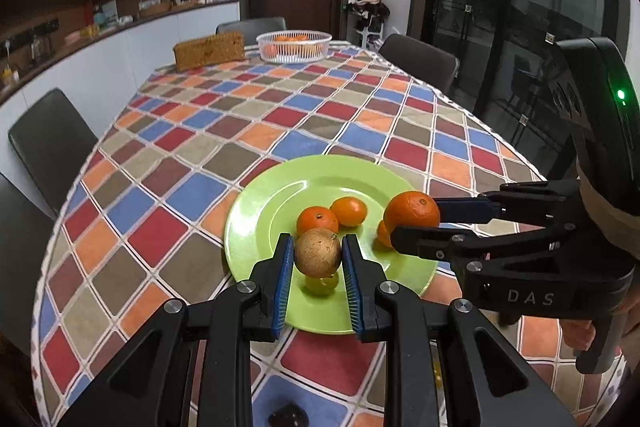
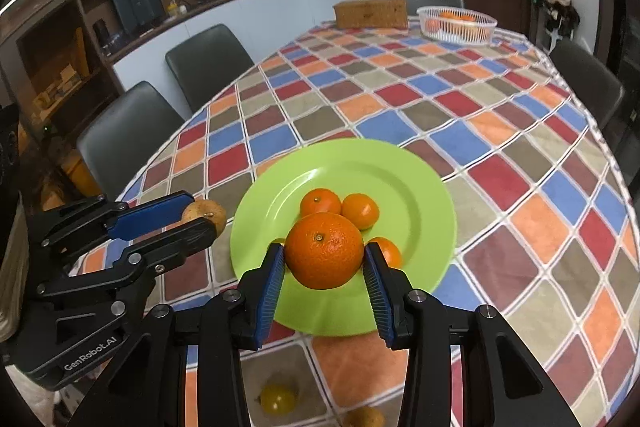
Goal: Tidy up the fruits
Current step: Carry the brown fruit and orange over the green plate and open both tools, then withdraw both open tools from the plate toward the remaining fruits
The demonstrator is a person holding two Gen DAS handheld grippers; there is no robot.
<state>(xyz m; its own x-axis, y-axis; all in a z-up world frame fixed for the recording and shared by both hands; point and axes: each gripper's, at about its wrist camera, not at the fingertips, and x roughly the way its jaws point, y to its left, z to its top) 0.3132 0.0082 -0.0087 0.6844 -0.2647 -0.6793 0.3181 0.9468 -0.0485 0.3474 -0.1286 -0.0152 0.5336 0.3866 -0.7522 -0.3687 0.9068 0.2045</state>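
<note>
My left gripper point(image 1: 318, 255) pinches a brown round fruit point(image 1: 318, 253) over the near edge of the green plate point(image 1: 272, 211). My right gripper point(image 2: 325, 259) clamps a large orange point(image 2: 324, 250) above the plate's right side. Three small oranges point(image 1: 317, 220) lie on the plate, one mostly hidden. Far across the checked tablecloth point(image 1: 224, 131) stands a white basket point(image 1: 294, 47), seemingly holding more oranges.

Two tools are in view: the left tool point(image 1: 318, 255) and the right tool point(image 2: 325, 259), each with one fruit between its pads. The left carries one brown, rough-skinned fruit point(image 1: 318, 251), the right one large orange point(image 2: 324, 249). One green plate point(image 2: 420, 179) bears three small mandarins point(image 2: 320, 202). One white basket point(image 2: 456, 23) and one brown woven box point(image 2: 370, 13) stand far back. Four dark chairs point(image 2: 208, 65) show around the counter point(image 2: 440, 107).
</note>
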